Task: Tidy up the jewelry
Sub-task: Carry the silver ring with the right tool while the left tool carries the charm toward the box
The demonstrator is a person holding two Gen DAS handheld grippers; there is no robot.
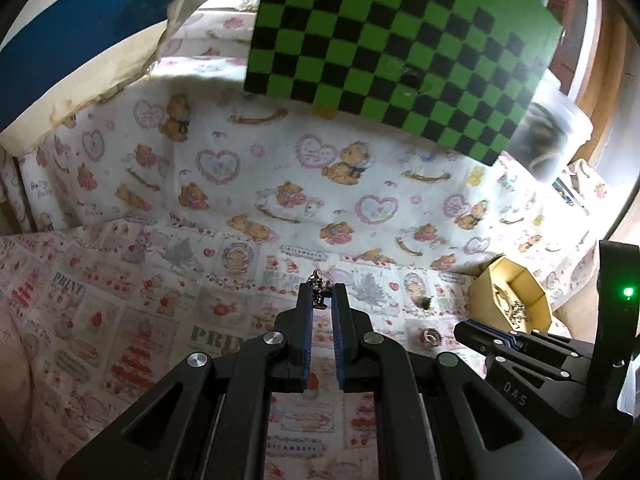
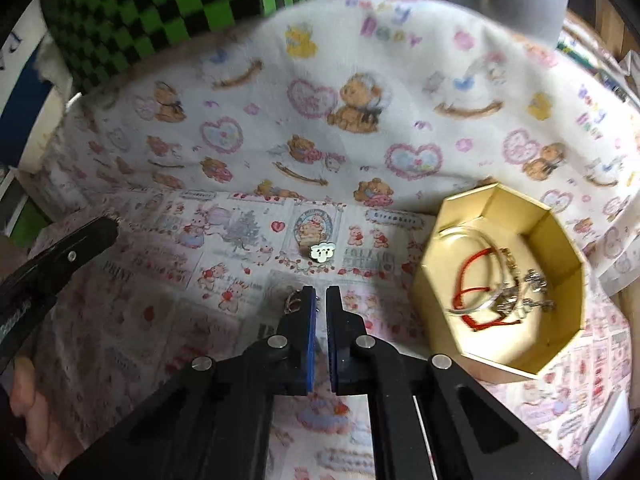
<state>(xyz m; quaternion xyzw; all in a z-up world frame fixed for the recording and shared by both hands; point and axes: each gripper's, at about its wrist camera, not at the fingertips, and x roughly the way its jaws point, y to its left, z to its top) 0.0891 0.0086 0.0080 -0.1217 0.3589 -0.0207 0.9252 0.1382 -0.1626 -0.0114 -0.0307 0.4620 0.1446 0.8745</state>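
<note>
My left gripper [image 1: 323, 294] is clenched on a small dark metal charm [image 1: 319, 289] at the frame's centre, its long axis running up the picture, poking past my fingertips. My right gripper [image 2: 321, 300] is closed with nothing between the jaws; a small ring trinket [image 2: 292, 304] lies just left of its tips. The gold octagonal box [image 2: 504, 280], at right, holds a red cord, clear bangles and silver pieces. A white cloud pin [image 2: 322, 252] lies on the printed cloth [image 2: 160, 280].
</note>
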